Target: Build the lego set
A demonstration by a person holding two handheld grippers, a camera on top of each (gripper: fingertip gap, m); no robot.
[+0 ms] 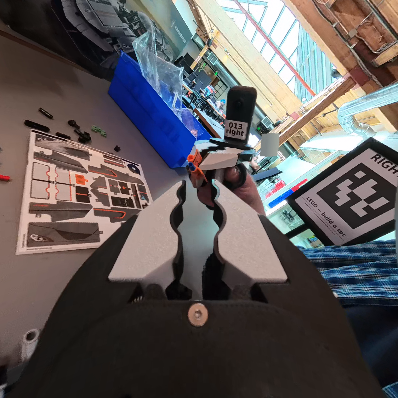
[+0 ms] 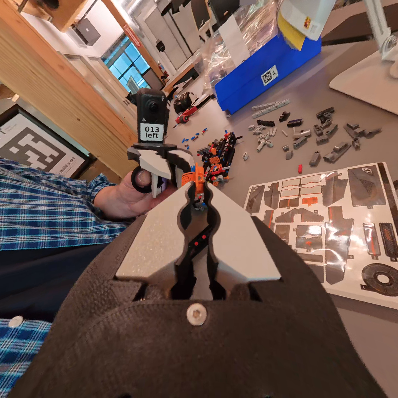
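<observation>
Two claws are facing each other above the tabletop (image 1: pixel 53 86), tips near but apart.

1. Left claw (image 1: pixel 199 187): hanging released, jaws standing apart with nothing between them.
2. Right claw (image 2: pixel 199 187): clenching an orange sub-assembly (image 2: pixel 198 172) with blue pins, carrying it in the air clear of the surface.

Step in hand, as judged: presenting the orange sub-assembly for a two-handed join or handover. The next move is probably calling for the left claw to close on the free end squarely, without knocking the pins.

Surface, left to right in the right wrist view:
- partly built black, orange and red model (image 2: pixel 219 155), lying just past the claws;
- loose grey and black pieces (image 2: pixel 323 137), lying scattered;
- sticker sheet (image 2: pixel 323 215), lying flat and catching glare;
- blue bin (image 2: pixel 258 81), sitting behind with clear plastic bags (image 2: pixel 217 58) spilling out.

Room: an open workshop is showing timber beams, skylights and a silver duct (image 1: pixel 366 101). A framed marker board (image 1: pixel 355 193) is leaning beside a person's plaid sleeve (image 1: pixel 355 269).
</observation>
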